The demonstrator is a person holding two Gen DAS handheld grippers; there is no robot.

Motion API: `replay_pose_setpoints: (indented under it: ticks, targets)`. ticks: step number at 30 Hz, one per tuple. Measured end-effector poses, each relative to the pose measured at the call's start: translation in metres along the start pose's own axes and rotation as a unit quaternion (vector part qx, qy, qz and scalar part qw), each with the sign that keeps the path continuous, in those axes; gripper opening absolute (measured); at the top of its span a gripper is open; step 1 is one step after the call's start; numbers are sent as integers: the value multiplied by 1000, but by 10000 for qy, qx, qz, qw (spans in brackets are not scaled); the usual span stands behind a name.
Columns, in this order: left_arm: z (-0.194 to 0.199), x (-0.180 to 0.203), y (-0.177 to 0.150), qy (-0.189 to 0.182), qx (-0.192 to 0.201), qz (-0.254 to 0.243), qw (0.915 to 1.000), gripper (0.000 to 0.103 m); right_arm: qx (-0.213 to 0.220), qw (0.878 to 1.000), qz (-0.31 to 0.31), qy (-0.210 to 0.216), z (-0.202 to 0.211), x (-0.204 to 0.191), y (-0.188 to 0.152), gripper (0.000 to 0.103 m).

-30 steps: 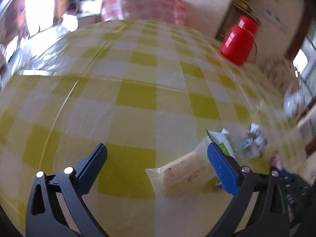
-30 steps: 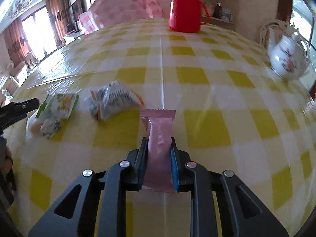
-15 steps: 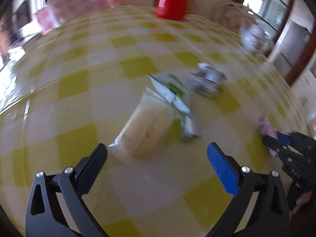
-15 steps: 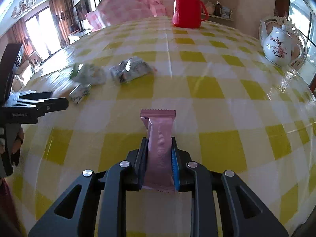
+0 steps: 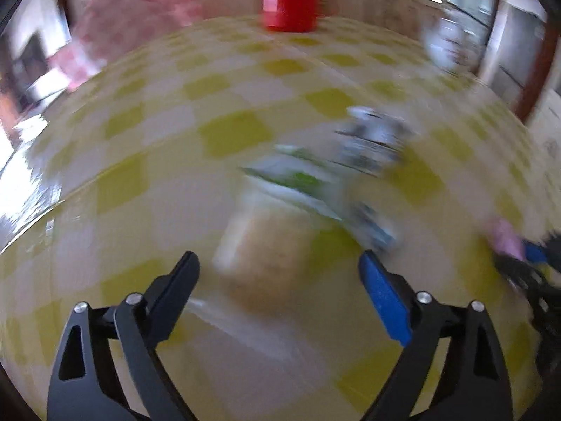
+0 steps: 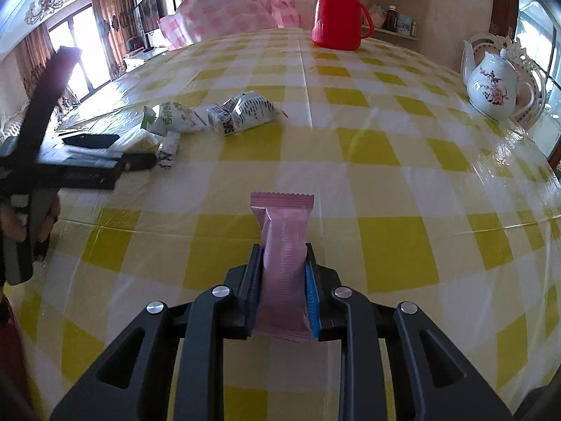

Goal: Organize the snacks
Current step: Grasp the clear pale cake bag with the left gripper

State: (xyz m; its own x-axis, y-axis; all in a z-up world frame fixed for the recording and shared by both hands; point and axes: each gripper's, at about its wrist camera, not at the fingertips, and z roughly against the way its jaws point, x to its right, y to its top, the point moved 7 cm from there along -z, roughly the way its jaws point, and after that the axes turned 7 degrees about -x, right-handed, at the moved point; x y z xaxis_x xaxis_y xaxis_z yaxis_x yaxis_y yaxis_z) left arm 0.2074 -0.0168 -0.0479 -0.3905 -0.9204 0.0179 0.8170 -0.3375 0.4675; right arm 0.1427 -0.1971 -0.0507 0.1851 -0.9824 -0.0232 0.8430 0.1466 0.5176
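My right gripper is shut on a pink snack bar that sticks out forward just above the yellow-checked tablecloth. To its left lie a green-and-white packet, a grey-white packet and a small packet. The left gripper reaches in there around a pale bread snack. In the blurred left wrist view the left gripper has its jaws closing, with the pale snack between the fingertips and apart from the pads. The green packet and grey packet lie beyond it.
A red thermos jug stands at the table's far side, beside a pink checked cover. A white flowered teapot sits at the right edge. A hand holds the left gripper at the left edge.
The left gripper rolled and slid over the pale snack, which now sits between its fingertips; its jaws have narrowed a little. The right gripper carried the pink bar away from the packets, then held still.
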Motion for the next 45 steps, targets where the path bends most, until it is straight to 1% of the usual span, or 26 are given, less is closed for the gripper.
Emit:
replay_pose_setpoints:
  ticks: [1, 2, 3, 4, 7, 8, 9, 10, 11, 12, 13, 17, 21, 24, 32, 36, 37, 41, 45]
  targets:
    - [0, 9, -1, 25, 1, -159, 9999, 92, 0, 10000, 2, 0, 0, 0, 0, 24]
    - [-3, 10, 0, 219, 37, -187, 9996, 92, 0, 10000, 0, -1, 0, 0, 0, 24]
    - [-4, 8, 2, 397, 90, -151, 9991, 92, 0, 10000, -4, 3, 0, 0, 0, 24]
    - [-4, 3, 5, 472, 134, -26, 9988, 92, -1, 10000, -4, 0, 0, 0, 0, 24]
    - [-3, -17, 8, 872, 251, 236, 9956, 92, 4, 10000, 14, -20, 0, 0, 0, 24]
    - [-4, -22, 8, 793, 230, 396, 9958, 92, 8, 10000, 19, -25, 0, 0, 0, 25]
    - [-5, -24, 7, 645, 204, 481, 9966, 89, 10, 10000, 18, -29, 0, 0, 0, 25]
    - [-4, -24, 8, 554, 211, 485, 9971, 84, 16, 10000, 21, -36, 0, 0, -1, 25]
    - [-1, -19, 8, 449, 282, 432, 9977, 67, 28, 10000, 39, -52, 0, 0, -1, 25]
    - [1, -15, 9, 420, 339, 350, 9979, 43, 33, 10000, 54, -64, 0, -1, -1, 24]
    - [2, -8, 9, 384, 345, 250, 9984, 37, 40, 9999, 77, -86, 0, -2, -1, 22]
    - [4, 3, 7, 387, 342, 132, 9986, 36, 53, 9999, 86, -95, 1, -3, -2, 21]
    - [8, 10, 1, 578, 347, 81, 9977, 36, 49, 10000, 46, -63, 1, -2, -1, 21]
    - [9, 14, -2, 638, 369, 90, 9972, 36, 53, 10000, 40, -70, 1, -1, -1, 21]
    - [22, 26, -26, 812, 423, 78, 9958, 36, 213, 9996, -150, -64, 11, 1, -5, 21]
    - [35, 26, -40, 776, 513, 331, 9951, 36, 340, 9991, -172, 198, 23, -11, -10, 21]
    - [38, 26, -43, 756, 533, 404, 9949, 36, 390, 9986, -163, 323, 29, -17, -12, 21]
    - [52, 27, -64, 642, 572, 775, 9933, 36, 526, 9965, -97, 636, 46, -40, -21, 21]
    - [64, 23, -89, 507, 614, 1155, 9901, 36, 535, 9944, -57, 909, 56, -64, -33, 21]
